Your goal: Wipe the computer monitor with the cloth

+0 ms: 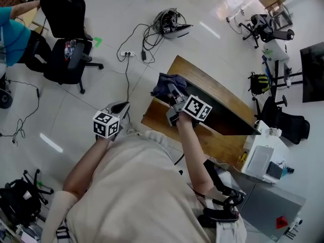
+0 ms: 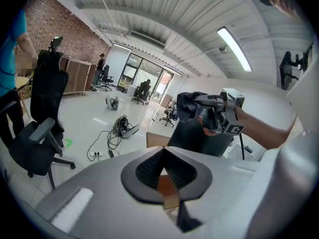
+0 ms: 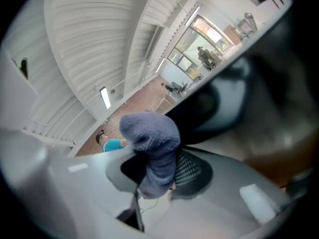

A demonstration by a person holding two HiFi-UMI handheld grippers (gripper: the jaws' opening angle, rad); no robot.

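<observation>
The right gripper's [image 3: 154,183] jaws were clamped on the blue-grey cloth [image 3: 149,138], bunched against the dark monitor's [image 1: 223,116] end by the wooden worktop's [image 1: 202,77] left edge. The left gripper's [image 2: 164,180] jaws met, empty, off that edge.
</observation>
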